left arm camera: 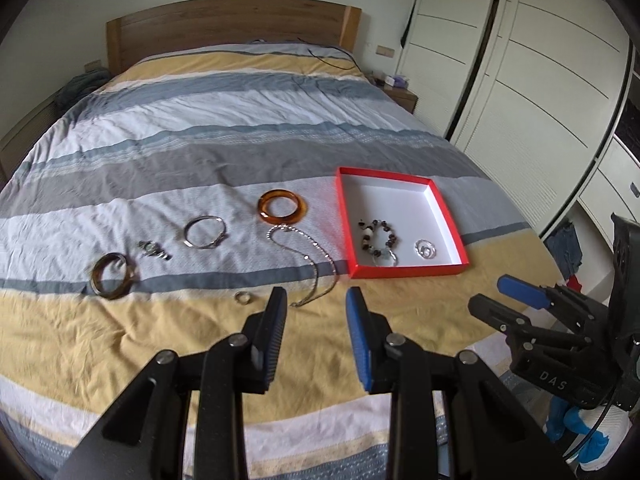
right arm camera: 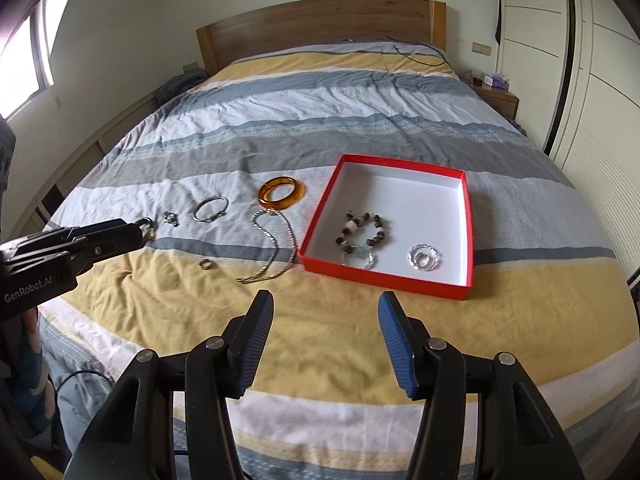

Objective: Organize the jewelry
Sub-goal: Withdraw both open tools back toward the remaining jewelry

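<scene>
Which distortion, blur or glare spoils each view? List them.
Left wrist view: fisheye bends the wardrobe lines, black vignette in the corners, slight motion blur on the brown bangle. Right wrist view: same barrel bending, blown-out window glare at left, jewelry in the box fairly sharp.

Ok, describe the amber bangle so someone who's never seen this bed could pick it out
Find the red box on the striped bedspread. Just off its far left corner lies the amber bangle, flat above the silver chain. It is the only thick, translucent orange ring; its neighbours are thin silver.
</scene>
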Action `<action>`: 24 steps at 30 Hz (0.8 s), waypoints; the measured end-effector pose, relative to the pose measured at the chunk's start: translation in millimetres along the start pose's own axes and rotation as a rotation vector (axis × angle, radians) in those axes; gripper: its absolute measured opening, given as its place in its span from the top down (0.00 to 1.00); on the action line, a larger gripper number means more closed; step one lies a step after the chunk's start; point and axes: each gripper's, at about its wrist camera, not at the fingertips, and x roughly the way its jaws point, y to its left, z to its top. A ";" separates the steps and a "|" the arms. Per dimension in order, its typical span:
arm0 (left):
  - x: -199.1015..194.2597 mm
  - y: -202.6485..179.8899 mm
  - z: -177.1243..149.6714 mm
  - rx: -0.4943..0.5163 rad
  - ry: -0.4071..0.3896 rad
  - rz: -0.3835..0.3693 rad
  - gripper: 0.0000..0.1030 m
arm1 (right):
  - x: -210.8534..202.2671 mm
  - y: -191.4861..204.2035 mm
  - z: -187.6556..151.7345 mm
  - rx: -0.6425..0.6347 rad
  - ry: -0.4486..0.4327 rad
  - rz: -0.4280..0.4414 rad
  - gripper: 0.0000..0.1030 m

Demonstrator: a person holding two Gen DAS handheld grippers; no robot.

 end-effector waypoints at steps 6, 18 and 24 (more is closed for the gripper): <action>-30.3 14.2 -18.3 -0.042 -0.016 0.017 0.72 | -22.8 28.3 -11.7 -0.007 -0.026 0.017 0.46; -78.7 39.6 -58.8 -0.119 -0.061 0.044 0.72 | -70.2 77.8 -31.3 -0.059 -0.081 0.042 0.44; -101.6 61.4 -73.3 -0.179 -0.092 0.071 0.72 | -89.4 96.2 -38.0 -0.086 -0.111 0.045 0.43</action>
